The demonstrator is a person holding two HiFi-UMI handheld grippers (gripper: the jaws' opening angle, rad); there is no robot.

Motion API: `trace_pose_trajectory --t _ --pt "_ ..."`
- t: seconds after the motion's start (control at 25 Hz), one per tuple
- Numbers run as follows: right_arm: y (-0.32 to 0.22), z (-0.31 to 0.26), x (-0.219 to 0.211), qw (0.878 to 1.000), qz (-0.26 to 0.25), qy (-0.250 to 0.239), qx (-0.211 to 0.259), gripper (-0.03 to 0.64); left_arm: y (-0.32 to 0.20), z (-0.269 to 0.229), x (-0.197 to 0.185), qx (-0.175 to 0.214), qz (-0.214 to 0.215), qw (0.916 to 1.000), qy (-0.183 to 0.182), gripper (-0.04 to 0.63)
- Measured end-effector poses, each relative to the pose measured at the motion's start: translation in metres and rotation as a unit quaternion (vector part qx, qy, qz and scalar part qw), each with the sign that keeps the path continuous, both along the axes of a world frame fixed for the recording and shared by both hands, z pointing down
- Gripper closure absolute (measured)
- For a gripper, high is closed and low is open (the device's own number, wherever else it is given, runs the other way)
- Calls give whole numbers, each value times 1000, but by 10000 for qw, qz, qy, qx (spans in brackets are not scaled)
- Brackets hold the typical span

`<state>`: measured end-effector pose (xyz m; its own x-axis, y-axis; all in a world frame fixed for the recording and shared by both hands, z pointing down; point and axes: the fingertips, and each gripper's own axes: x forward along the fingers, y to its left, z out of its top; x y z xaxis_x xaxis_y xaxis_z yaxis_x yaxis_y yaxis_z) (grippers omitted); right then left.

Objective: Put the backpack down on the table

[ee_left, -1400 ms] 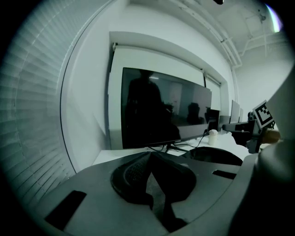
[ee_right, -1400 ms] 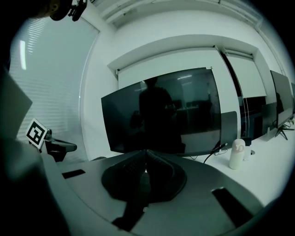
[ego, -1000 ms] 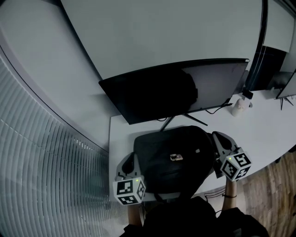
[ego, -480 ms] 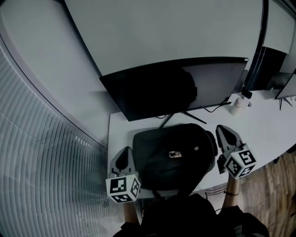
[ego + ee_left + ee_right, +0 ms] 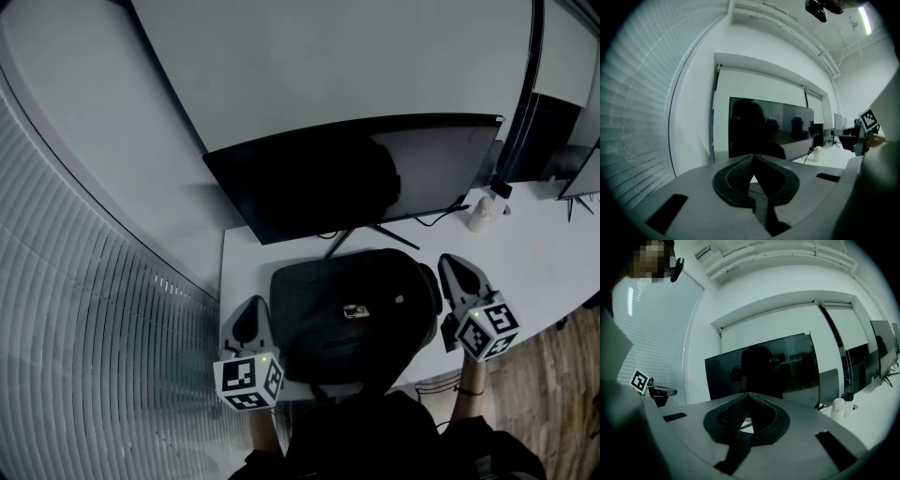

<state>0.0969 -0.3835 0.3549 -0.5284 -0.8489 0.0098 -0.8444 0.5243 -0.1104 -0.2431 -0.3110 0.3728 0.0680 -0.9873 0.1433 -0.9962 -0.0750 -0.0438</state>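
**Wrapping up: backpack looks down on the table**

Backpack point(image 5: 354, 314) lies flat on the white table point(image 5: 525, 258), just in front of the monitor point(image 5: 356, 178), between the two tongs. Left gripper point(image 5: 251, 305) has its jaws pressed together with nothing in them; right gripper point(image 5: 452, 260) is the same. Each sits just beside the bag, apparently clear of it. Placement reads as done, with nothing left but pulling the hands away.
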Motion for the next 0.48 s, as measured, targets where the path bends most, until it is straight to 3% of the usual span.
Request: trace_pose_trajectory --t 0.48 --pt "2 9 3 9999 -69 -43 -64 603 1 0 -1 1 -40 10000 -88 578"
